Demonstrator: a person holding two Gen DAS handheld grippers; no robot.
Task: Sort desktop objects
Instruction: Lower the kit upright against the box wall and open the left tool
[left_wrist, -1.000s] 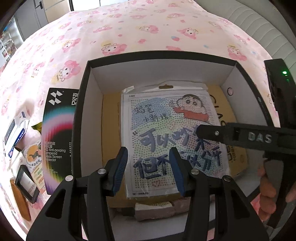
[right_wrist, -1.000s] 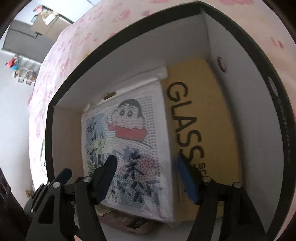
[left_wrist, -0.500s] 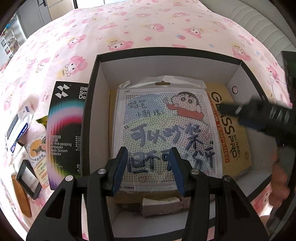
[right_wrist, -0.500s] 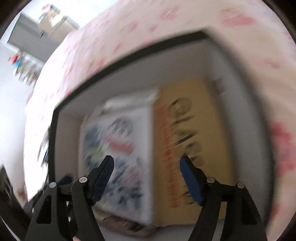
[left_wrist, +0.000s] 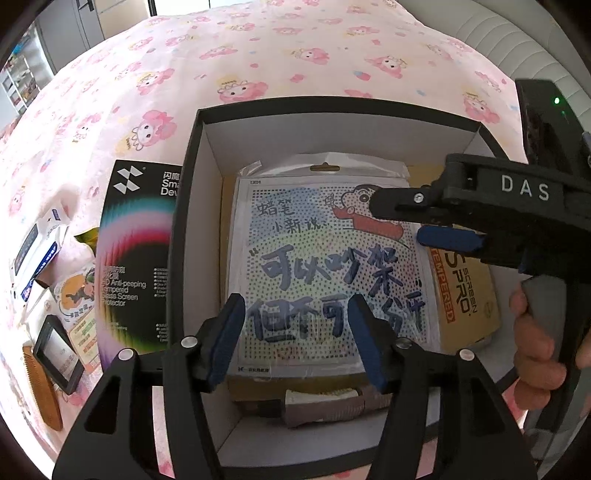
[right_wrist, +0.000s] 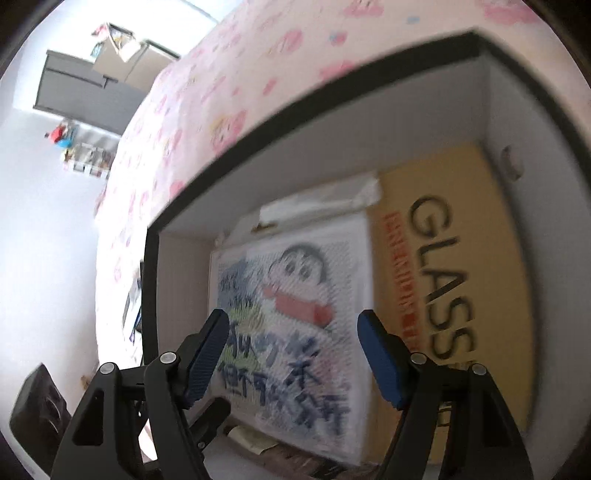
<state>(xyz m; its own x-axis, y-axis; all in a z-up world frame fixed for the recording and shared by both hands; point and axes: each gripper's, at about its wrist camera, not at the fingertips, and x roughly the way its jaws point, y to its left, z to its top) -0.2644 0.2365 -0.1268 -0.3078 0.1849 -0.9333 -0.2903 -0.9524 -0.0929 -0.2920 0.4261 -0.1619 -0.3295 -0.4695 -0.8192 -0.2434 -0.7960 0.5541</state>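
Left wrist view: one box (left_wrist: 192, 206) holding two packs, both tongs (left_wrist: 295, 339) (right_wrist: 291, 354) agape, empty.

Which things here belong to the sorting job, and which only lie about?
Job: black-rimmed white cardboard box; cartoon sticker sheet in clear plastic; yellow glass-protector pack; black rainbow screen-protector box beside it.

Lying about: pink cartoon-print sheet; grey cabinet.

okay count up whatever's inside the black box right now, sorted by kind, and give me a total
Inside the black box:
Cartoon sticker sheet in a clear sleeve: 1
Yellow screen-protector pack: 1
Brownish item at the near wall, mostly hidden, kind unclear: 1
Total: 3 visible; anything beneath the packs cannot be seen.
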